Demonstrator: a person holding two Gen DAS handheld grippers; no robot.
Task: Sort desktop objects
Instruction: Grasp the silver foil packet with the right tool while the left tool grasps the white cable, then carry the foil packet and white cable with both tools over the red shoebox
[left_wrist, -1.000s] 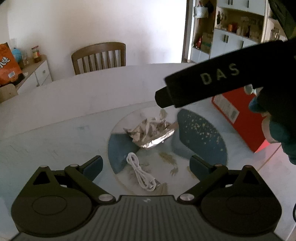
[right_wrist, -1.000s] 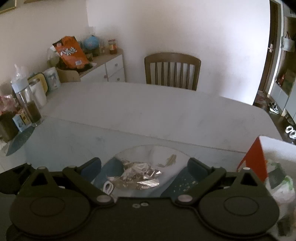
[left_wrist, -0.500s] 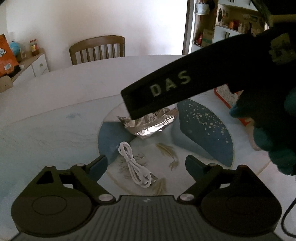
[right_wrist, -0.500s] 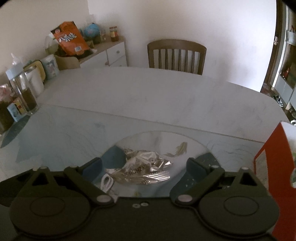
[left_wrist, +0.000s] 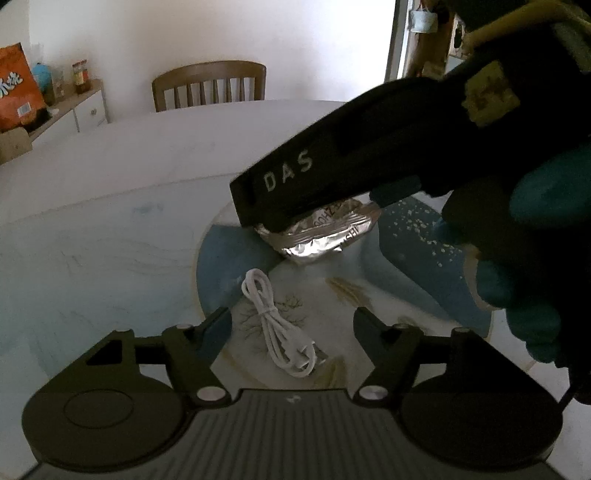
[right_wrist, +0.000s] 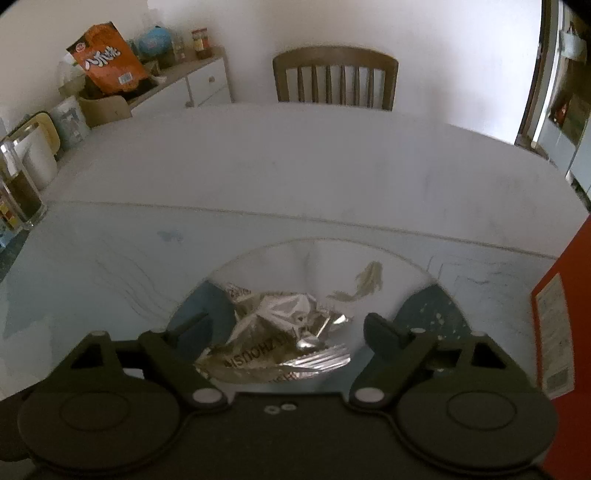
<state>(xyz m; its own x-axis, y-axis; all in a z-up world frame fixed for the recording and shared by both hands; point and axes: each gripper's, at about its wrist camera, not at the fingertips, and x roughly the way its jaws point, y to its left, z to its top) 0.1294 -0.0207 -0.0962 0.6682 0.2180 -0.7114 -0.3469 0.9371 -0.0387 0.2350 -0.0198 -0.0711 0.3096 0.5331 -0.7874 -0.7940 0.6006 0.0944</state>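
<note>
While jaws close, wrapper (right_wrist: 280, 336) between right tongs (right_wrist: 284, 325).

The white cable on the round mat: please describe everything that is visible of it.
The white cable is thin and glossy, folded into a long loose bundle and tied around its middle. Its plug ends gather at the near end. It lies flat on the painted round mat, between the closing jaws of the left gripper, which do not touch it.

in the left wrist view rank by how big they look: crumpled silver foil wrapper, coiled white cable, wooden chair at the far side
1. Wooden slat-back chair; farther away, so unsure.
2. Crumpled silver foil wrapper, partly hidden by the right gripper.
3. Coiled white cable, about alike.
</note>
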